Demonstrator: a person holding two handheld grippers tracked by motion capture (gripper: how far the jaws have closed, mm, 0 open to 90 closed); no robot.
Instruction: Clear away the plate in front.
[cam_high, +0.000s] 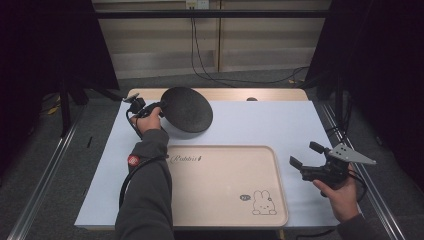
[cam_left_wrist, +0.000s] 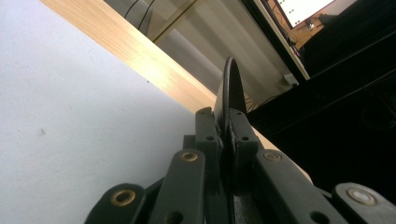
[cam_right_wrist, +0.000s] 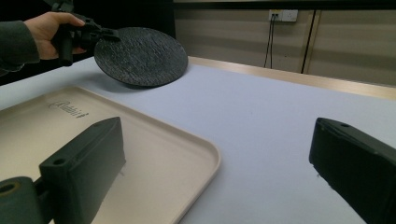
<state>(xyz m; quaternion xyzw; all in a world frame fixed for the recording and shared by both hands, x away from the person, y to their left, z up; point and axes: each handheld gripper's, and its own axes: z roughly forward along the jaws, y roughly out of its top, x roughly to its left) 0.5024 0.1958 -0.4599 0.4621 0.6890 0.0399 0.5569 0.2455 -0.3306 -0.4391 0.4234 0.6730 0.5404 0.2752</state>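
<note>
Pinching, left side: the left gripper (cam_high: 159, 106) has its jaws pressed onto the rim of a black plate (cam_high: 187, 109), one jaw on each face; in the left gripper view the plate (cam_left_wrist: 229, 93) runs edge-on right between them.
Left gripper from afar: in the right gripper view you can see the left gripper (cam_right_wrist: 106, 34) biting the near-left rim of the plate (cam_right_wrist: 140, 56).
Plate: round, dark, kinda rough textured on top. It's tilted, gripped edge up in the air, the opposite edge down at the table or touching it, can't really tell which.
Plate spot: far-left part of the table, just past the far-left corner of the tray, not over it.
Left hand: the left hand (cam_high: 148, 121) wraps the gripper handle, grey sleeve reaching up from the bottom edge, black cable looping beside the forearm.
Right jaws: the right gripper (cam_high: 306, 158) is spread wide with nothing between the jaws, just bare table and the tray corner showing in the gap.
Right hand: the right hand (cam_high: 339, 192) holds it at the right edge of the table, just beside the tray, well apart from the plate.
Tray: beige tray (cam_high: 225, 205) with rounded corners, a little bunny drawing in its near-right corner and some script lettering at the far left. Nothing on it.
Table: white mat over a table (cam_high: 270, 115), with a wood strip along the far edge.
</note>
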